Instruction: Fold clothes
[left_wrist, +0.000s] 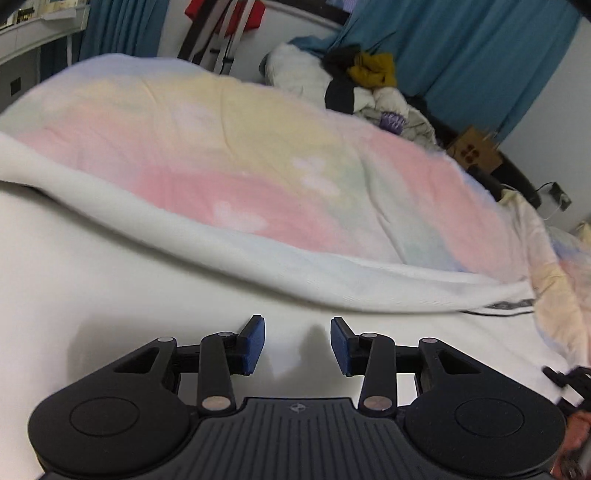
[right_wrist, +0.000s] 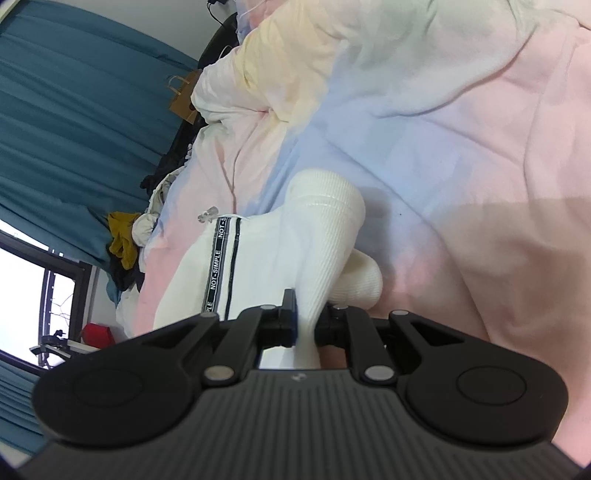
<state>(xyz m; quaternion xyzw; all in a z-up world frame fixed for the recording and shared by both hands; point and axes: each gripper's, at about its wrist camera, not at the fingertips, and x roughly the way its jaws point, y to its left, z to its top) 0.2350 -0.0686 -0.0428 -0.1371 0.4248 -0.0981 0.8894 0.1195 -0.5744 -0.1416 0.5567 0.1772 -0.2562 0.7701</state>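
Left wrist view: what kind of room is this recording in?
Most likely a bedroom: a pastel duvet covers what looks like a bed, teal curtains hang behind it, and a heap of unfolded clothes sits at the far end.

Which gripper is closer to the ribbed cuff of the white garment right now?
Right. The right gripper is shut on the ribbed cuff. The left gripper is open over plain white fabric, no cuff between its fingers.
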